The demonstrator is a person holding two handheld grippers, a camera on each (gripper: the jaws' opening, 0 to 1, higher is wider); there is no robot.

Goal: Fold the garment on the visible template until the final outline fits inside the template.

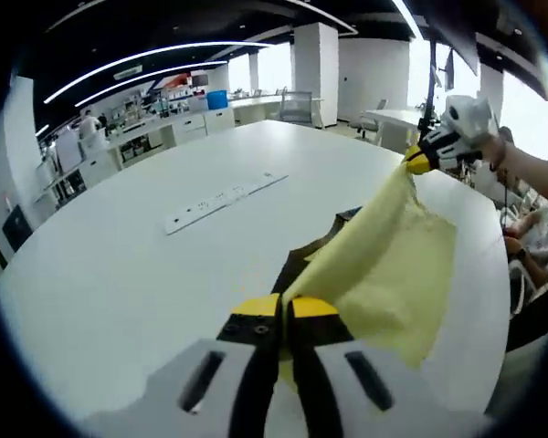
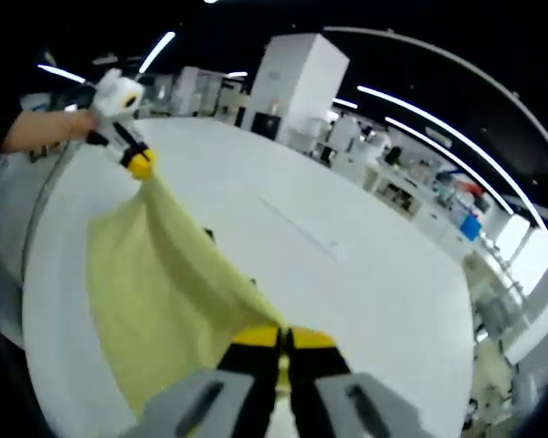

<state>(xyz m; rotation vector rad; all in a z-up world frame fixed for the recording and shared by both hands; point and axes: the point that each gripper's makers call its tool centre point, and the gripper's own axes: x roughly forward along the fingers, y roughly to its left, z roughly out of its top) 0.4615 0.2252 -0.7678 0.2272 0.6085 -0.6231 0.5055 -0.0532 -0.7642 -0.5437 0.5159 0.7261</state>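
I hold the pale yellow garment by two points, lifted off the white table and stretched between my hands. My left gripper has its yellow-tipped jaws pinched together on one edge of the cloth; in the right gripper view the same tool shows at the far end of the garment, clamped on a corner. My right gripper is likewise closed on the cloth, its jaws pressed together with the fabric rising from between them; in the left gripper view it sits beyond the garment, gripping the top corner, with my hand behind it.

The top edge of the garment runs taut from one gripper to the other, and the rest hangs below it as a slack sheet toward the table's near rim. A dark template lies flat on the table, partly hidden under the hanging cloth; its edge peeks out just beside the garment.

Past the garment the table stretches wide and bare, apart from a long white power strip lying flat well away from the cloth. Beyond the table stand a white pillar, desks, chairs and bright ceiling light strips.
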